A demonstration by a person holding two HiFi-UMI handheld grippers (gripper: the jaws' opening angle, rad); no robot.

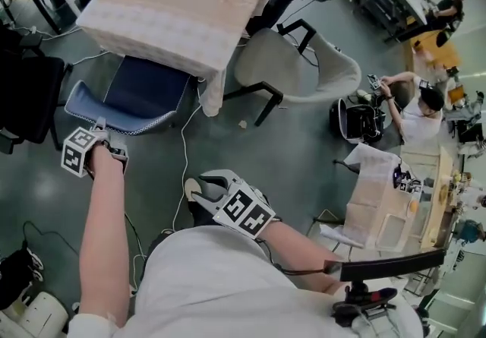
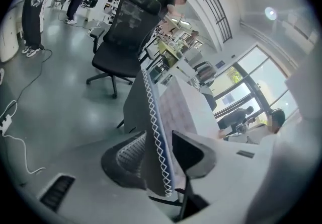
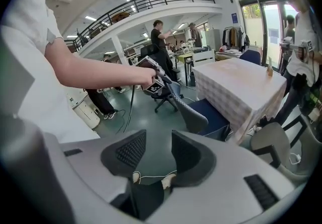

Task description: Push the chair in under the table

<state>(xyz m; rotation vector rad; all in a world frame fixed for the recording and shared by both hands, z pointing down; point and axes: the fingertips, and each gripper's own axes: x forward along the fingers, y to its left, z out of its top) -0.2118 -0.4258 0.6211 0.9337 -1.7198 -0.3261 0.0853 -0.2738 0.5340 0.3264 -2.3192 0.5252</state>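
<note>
- The blue chair stood with its seat partly under the cloth-covered worktop.
- The left tongs straddled the backrest edge, jaws apart and not clamping.
- The right tongs hung open and empty.
- The push looked unfinished, so the backrest probably needed another shove.

- I see the blue chair's seat partly under the table at upper left, with the cloth's hem hanging low over it.
- A black office chair crowds the left edge, near the blue chair's back.
- A grey shell chair stands right of the table, its dark legs reaching toward centre.
- A white cable trails down the floor from the table corner.
- Bare floor at centre right lies open to me.
</note>
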